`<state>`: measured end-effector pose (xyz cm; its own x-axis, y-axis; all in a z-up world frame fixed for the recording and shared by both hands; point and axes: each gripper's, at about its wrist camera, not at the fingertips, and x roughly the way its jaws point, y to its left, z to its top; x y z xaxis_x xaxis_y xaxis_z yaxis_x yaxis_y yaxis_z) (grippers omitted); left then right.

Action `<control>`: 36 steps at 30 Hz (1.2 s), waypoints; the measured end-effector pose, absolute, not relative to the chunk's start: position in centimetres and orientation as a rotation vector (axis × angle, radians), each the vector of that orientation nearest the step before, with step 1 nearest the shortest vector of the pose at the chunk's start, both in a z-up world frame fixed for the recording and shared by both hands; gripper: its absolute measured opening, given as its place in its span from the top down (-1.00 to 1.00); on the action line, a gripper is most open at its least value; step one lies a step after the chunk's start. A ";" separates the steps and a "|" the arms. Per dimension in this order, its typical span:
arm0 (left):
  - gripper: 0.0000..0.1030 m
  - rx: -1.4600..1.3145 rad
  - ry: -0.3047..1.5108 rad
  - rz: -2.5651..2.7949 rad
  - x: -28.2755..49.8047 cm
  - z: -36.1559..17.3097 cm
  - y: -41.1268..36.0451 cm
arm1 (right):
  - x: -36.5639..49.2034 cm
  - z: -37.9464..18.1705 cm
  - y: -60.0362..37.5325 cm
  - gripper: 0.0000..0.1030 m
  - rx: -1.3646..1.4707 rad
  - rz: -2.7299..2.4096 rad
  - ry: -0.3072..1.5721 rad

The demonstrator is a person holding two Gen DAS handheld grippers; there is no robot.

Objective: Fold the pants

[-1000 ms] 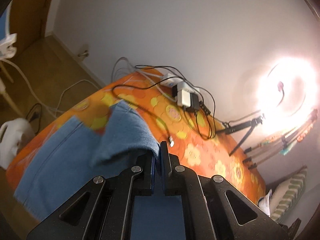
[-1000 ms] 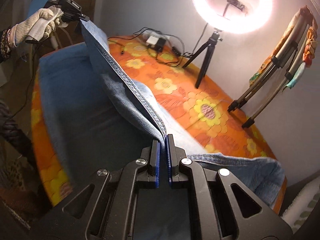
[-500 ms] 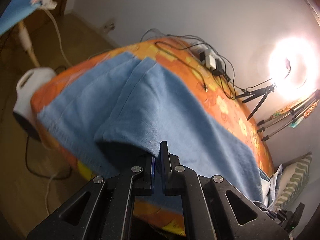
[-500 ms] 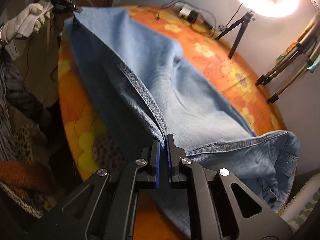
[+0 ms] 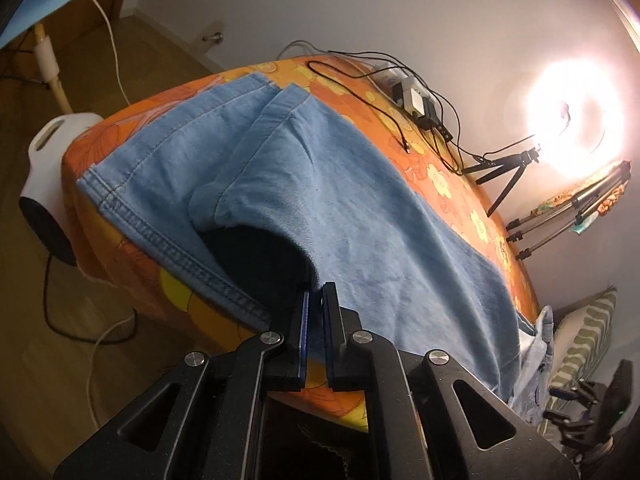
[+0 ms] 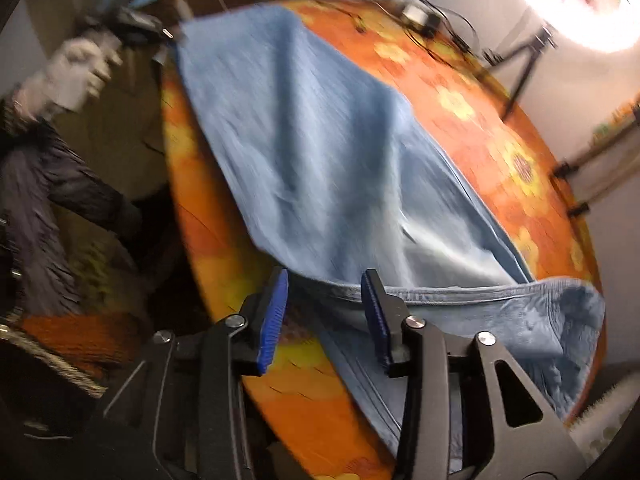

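Left wrist view: pants [image 5: 328, 208] spread flat over the orange flowered table [image 5: 460, 168], one leg laid on the other, probably to line up the hems. Left tool [image 5: 315, 300] just parted to a narrow slit at the near denim edge; grip hard to tell.

Right wrist view: right tool [image 6: 325, 284] just sprung apart, waistband [image 6: 440, 294] lying loose between the blue pads [image 6: 372, 312], unpressed.

Open orange table [image 5: 460, 184] between jeans [image 5: 320, 184] and wall. Blocked along far edge by cables [image 5: 384, 92], chargers [image 5: 416, 102], lamp tripod [image 5: 506, 176] (stands [image 5: 568, 216] beyond). Free near edge.
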<state>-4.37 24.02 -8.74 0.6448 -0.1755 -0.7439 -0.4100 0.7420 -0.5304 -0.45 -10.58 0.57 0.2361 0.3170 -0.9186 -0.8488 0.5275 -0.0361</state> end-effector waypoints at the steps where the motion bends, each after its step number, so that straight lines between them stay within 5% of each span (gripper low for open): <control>1: 0.60 -0.747 0.883 0.155 -4.4 -8.9 24.1 | -0.6 1.2 -9.9 0.17 -0.615 0.889 1.029; 2: 0.42 -0.751 0.883 0.165 -4.4 -9.0 24.4 | -0.6 2.0 -8.9 0.16 -0.616 0.901 1.007; 8: 0.20 -0.813 0.849 0.199 -4.4 -8.7 25.9 | 2.5 4.6 -1.8 0.16 -0.560 0.973 0.915; 17: 0.19 -0.997 0.808 0.227 -4.5 -10.4 27.7 | 10.8 4.6 11.0 0.16 -0.384 1.084 0.906; 36: 0.19 -1.004 0.830 0.200 -3.0 -10.6 27.3 | 22.7 -5.8 32.7 0.16 -0.353 1.131 1.084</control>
<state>-2.96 27.29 -10.64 0.6854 -0.2128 -0.6963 -0.5067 0.5473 -0.6661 22.71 32.68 -5.78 0.0143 0.5503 -0.8348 -0.8574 0.4363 0.2729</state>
